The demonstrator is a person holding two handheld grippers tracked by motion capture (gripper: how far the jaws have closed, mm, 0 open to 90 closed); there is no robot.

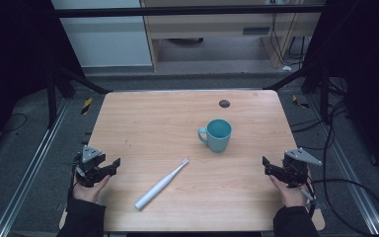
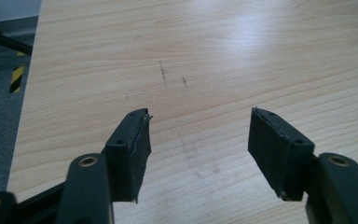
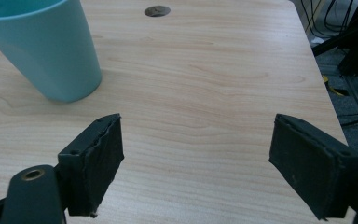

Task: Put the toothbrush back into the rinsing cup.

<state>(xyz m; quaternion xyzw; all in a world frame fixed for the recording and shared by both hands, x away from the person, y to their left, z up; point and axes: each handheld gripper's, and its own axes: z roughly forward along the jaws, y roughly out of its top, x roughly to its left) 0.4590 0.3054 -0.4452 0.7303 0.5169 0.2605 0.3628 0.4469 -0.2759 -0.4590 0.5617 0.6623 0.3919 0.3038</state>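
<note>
The teal mug [image 3: 46, 49] is cut off by the right gripper view's top and left edges — rim and handle unseen.

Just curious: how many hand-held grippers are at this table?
2: the left gripper at the table's left edge, the right gripper at its right edge, both with jaws open.

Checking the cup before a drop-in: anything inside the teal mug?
From the high view, the teal ceramic mug stands upright on the light wooden table; its visible inner wall looks bare. The near rim hides part of the bottom.
</note>
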